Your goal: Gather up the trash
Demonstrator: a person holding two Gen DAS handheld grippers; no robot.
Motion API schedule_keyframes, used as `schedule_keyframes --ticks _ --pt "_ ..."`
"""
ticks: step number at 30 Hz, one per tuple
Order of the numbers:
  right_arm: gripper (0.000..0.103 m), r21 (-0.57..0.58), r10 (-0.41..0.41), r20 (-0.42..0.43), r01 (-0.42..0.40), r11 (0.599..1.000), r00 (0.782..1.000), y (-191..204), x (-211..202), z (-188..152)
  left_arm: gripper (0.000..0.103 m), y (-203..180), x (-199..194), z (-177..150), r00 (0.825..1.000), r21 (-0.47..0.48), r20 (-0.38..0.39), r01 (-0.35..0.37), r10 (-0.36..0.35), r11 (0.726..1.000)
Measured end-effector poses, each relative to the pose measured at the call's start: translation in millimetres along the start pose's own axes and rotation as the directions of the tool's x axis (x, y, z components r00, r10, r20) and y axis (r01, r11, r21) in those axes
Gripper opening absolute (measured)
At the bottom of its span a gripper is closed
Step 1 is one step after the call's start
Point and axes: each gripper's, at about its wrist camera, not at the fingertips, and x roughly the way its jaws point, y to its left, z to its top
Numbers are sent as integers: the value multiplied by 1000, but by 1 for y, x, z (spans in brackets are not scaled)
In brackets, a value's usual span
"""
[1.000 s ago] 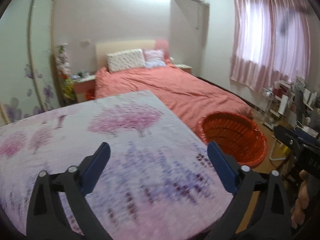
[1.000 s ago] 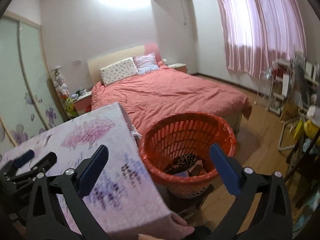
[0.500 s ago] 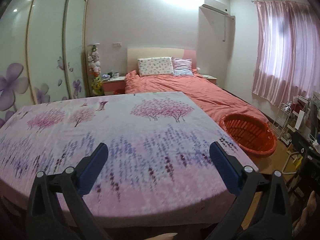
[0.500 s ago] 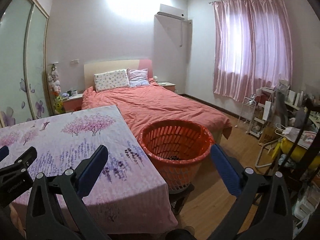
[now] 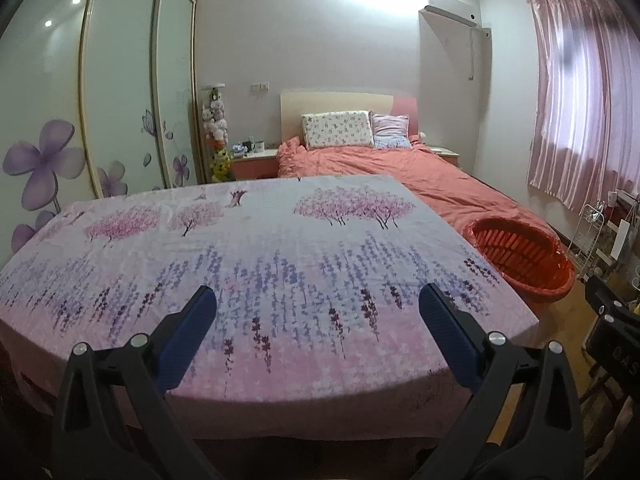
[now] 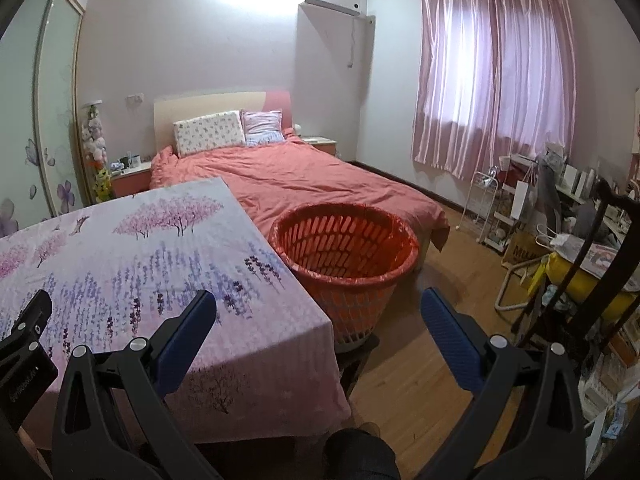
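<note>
Basket point(image 6: 344, 248) first: the orange slatted laundry-style bin with an orange liner stands on the wood floor point(image 6: 404, 364), just beside the right edge of the table point(image 6: 256, 344) and in front of the foot of the bed point(image 6: 304, 184). From the right wrist view its inside shows only slats and liner; the bottom is out of sight, so any trash in it cannot be told. From the left wrist view the same basket point(image 5: 520, 256) peeks out past the table's far right corner.

Left gripper point(image 5: 318, 308) hangs above the near part of the table, blue pads spread wide with nothing between them, only the tablecloth point(image 5: 280, 248) with its pink trees and purple flower sprigs showing in the gap. Right gripper point(image 6: 318, 308) is likewise spread wide and empty, hanging over the table's right corner, its left finger over the cloth, its right finger over the floor, the basket just ahead between them.

Writing is scarce. A brown bag point(image 6: 524, 248) near the cluttered shelves at right carries dark letters that look like "MU", the rest cut off. On the black gripper body point(image 6: 20, 364) at the left edge of the right view there is small white lettering, too blurred to read.

Pink curtains point(image 6: 492, 100) cover the window, and flowered wardrobe doors point(image 5: 80, 120) fill the left wall.
</note>
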Motion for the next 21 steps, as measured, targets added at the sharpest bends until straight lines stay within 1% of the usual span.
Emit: schedule_keyframes --ticks 8,14,16,21 --pt "101 15 -48 -22 48 999 999 -5 2 -5 99 -1 7 -2 999 -14 -31 11 -11 1000" --pt "101 24 -65 -22 65 998 998 -9 3 -5 99 -4 10 -4 999 -14 -51 16 -16 1000" --pt "101 27 -61 -20 62 998 998 -11 3 -4 99 -5 11 -4 998 -12 -54 16 -16 1000" --pt "101 37 -17 -31 19 999 999 -12 3 -4 99 -6 12 -3 998 -15 -59 14 -15 1000"
